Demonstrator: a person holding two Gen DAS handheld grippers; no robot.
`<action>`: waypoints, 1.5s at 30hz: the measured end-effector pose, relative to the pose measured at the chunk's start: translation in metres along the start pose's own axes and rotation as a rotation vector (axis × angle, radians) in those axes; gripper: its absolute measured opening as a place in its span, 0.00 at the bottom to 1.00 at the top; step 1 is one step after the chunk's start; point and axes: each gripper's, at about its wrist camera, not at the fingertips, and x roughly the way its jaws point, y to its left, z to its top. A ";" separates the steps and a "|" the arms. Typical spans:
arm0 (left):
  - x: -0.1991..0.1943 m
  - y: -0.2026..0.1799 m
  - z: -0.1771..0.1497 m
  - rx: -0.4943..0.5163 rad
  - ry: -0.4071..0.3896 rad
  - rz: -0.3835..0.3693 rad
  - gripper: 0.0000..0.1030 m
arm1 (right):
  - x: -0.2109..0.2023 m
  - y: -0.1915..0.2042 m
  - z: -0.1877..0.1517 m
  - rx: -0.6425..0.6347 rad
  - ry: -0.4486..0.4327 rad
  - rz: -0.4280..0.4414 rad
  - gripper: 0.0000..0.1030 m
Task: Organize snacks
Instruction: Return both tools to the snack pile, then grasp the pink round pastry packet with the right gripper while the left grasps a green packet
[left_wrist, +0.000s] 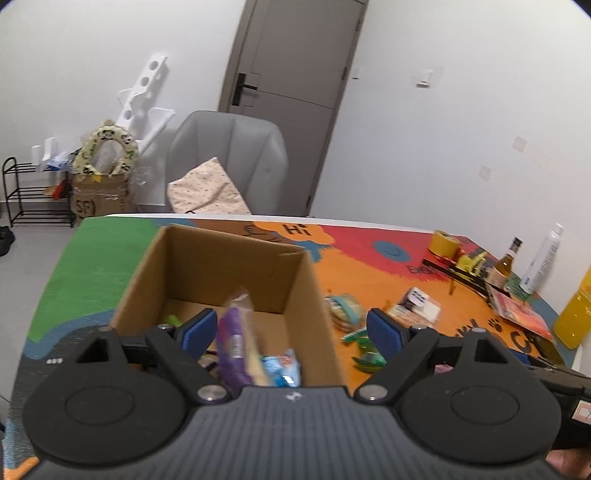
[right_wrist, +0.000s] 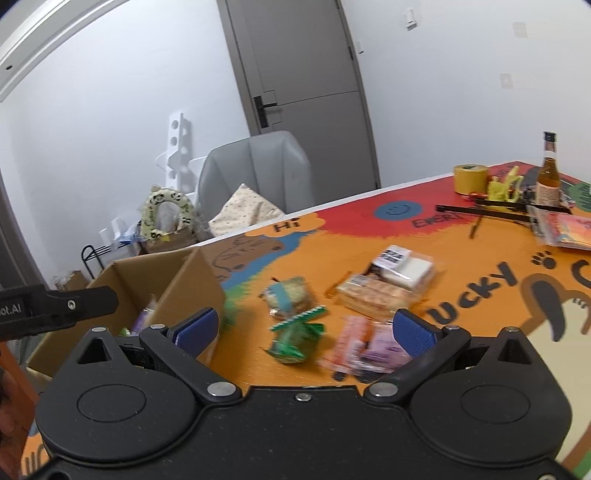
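Now our left claw (left_wrist: 291, 328) hangs spread over the cardboard box (left_wrist: 236, 266), where a purple packet (left_wrist: 236, 339), blurred and probably loose, could catch the rim and tip out. Our right claw (right_wrist: 310, 328) is spread and empty above the desk (right_wrist: 480, 258); its crinkly green packet (right_wrist: 295, 336) and pink packets (right_wrist: 365, 343) may slip.

grey chair (left_wrist: 236, 155), door (left_wrist: 295, 74), tape roll (right_wrist: 470, 178), bottle (right_wrist: 548, 173)

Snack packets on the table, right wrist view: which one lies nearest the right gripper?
The pink and purple packet. It lies just before the open right gripper, by its right finger; the green packet lies further left.
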 end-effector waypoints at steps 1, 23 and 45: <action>0.001 -0.004 -0.001 0.008 0.001 -0.009 0.85 | -0.001 -0.004 -0.001 0.002 -0.002 -0.004 1.00; 0.026 -0.083 -0.018 0.102 0.054 -0.125 0.84 | -0.037 -0.077 -0.018 0.023 -0.073 -0.004 1.00; 0.105 -0.109 -0.030 0.108 0.169 -0.052 0.62 | 0.009 -0.098 -0.007 0.156 0.082 0.010 0.89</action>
